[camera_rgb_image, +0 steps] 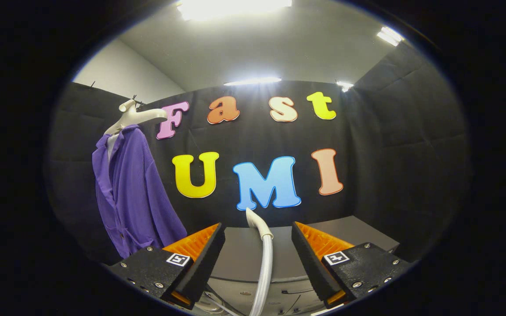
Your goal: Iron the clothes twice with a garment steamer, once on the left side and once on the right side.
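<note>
- Gripper view: the gripper [257,239] was held with its two fingers spread wide apart, jaws released, nothing pressed between them.
- A white hose [264,263] rose in the gap between the fingers, curving up to a pale tip just above the fingertips; neither finger touched it.
- The hose ran down toward a pale grey appliance body [244,294] low between the fingers, where thin cables also showed; I could not tell whether this was the base of the garment steamer.
- Beyond the fingers stood a grey table [345,232] set against the black cloth wall [389,153].
- The purple shirt [132,193], the garment of the task, hung well to the left of the fingers and beyond them, in front of the black wall.
- It hung from a white hanger [136,116] whose arm pointed toward the middle of the wall.
- The shirt hung open at the front, with a white lining or inner piece seen at the collar and small buttons near the lower hem.
- Ceiling lights [253,81] glowed above the wall, and a strip of white room wall [121,74] showed above the cloth at the left.
</note>
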The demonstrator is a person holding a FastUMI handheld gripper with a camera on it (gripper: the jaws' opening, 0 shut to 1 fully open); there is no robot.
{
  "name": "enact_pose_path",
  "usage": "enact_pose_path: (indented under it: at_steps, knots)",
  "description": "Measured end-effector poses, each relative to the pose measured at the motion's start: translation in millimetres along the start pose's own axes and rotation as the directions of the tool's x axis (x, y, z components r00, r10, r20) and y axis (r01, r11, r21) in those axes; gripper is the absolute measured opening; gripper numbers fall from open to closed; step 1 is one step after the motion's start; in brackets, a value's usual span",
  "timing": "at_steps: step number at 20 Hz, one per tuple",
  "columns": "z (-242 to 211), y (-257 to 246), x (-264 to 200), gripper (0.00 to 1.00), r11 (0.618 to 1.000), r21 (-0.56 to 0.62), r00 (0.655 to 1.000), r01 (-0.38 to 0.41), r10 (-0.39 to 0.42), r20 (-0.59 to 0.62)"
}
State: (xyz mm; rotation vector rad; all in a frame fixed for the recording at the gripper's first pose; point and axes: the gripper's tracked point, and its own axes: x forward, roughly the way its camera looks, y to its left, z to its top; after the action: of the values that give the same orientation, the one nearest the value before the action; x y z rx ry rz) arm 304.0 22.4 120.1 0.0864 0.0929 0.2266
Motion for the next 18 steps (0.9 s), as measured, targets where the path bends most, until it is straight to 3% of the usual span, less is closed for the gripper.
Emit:
enact_pose_path:
  at_steps: [7, 12, 18]
  knots:
    - [-9.3, -16.3, 74.7, 0.94, 0.994, 0.088, 0.992, -0.061, 0.07, -0.105]
    - [-24.8, -17.2, 139.5, 0.93, 0.995, 0.06, 0.979, -0.08, 0.089, -0.182]
    - [-70.1, 0.2, 215.7, 0.93, 0.976, 0.192, 0.916, -0.099, 0.164, -0.366]
